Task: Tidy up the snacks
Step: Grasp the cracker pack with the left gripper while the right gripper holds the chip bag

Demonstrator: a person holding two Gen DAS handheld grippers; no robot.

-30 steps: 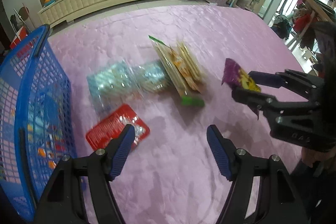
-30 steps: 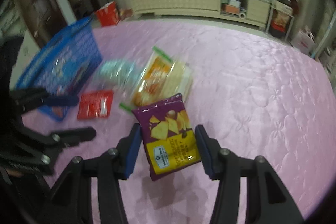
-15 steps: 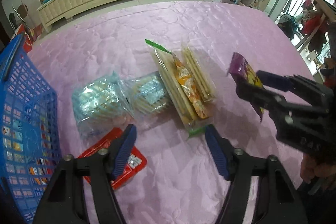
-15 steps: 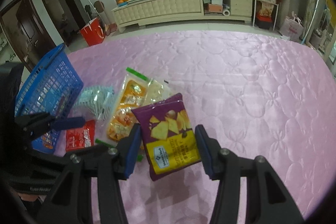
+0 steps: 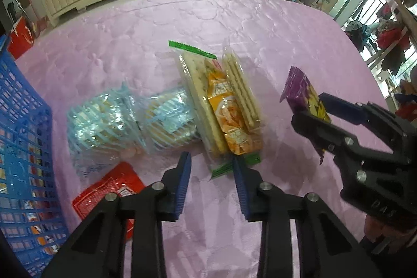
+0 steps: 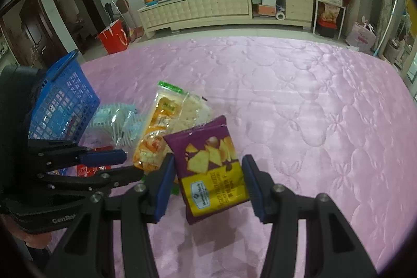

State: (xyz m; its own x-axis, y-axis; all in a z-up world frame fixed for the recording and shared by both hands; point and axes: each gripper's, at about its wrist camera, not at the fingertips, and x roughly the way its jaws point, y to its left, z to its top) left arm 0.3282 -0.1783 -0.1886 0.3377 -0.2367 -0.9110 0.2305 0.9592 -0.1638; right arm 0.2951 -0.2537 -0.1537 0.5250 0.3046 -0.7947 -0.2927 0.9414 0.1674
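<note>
A long clear cracker pack (image 5: 221, 106) with green ends and an orange sachet lies on the pink quilted bed (image 5: 208, 25). My left gripper (image 5: 211, 158) points down at its near green end. The jaws are closing with that end between them, and the left pad stands clear of it. My right gripper (image 6: 208, 158) is shut on a purple and yellow chip bag (image 6: 211, 166) and holds it above the bed. From the left wrist view the right gripper (image 5: 308, 107) and the chip bag (image 5: 299, 87) show at the right.
Two blue-striped clear packs (image 5: 104, 121) lie left of the crackers, with a red packet (image 5: 112, 186) nearer to me. A blue basket (image 5: 20, 147) holding several snacks stands at the left bed edge. A cream cabinet (image 6: 208, 9) lines the far wall.
My left gripper has moved to the right and down, from over the red packet to the cracker pack's near end, and its jaws have narrowed. The right gripper keeps the chip bag almost still.
</note>
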